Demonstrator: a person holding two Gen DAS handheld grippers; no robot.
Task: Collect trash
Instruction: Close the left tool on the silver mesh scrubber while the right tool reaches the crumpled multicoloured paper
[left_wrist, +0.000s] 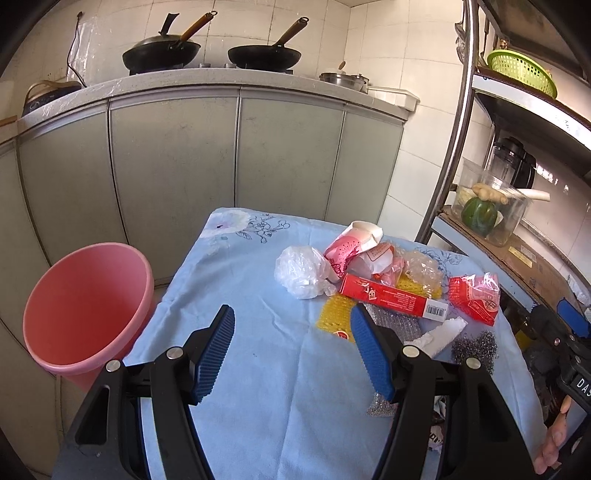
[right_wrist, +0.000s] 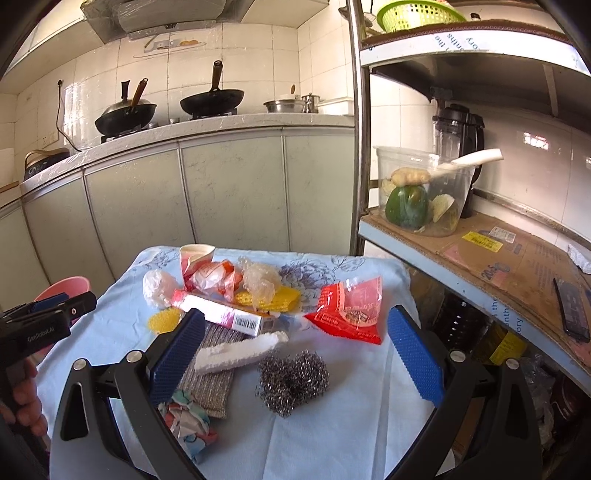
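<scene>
My left gripper (left_wrist: 291, 354) is spread wide and holds nothing. My right gripper (right_wrist: 295, 354) is spread wide too, with nothing in it. Both hang over the blue cloth (left_wrist: 258, 369) on the table.

The trash lies in a pile in the middle of both pictures. There is a red box (left_wrist: 393, 297), a paper cup (left_wrist: 351, 245) lying on its side, a white bag (left_wrist: 301, 271) and a red wrapper (right_wrist: 349, 308).

Only the left view shows the whole pink bucket (left_wrist: 88, 306), at the left of the frame beside the table. In the right view I see just a bit of its rim at the far left.

Only the right view shows the wire scrubber (right_wrist: 293, 382) all clear, low in the middle between my fingers. It also shows a crumpled paper (right_wrist: 190, 421) at the lower left, and the white foam piece (right_wrist: 240, 350) lying on a gray pad (right_wrist: 218, 376).

In the left view my right-hand finger hides most of the gray pad.
</scene>
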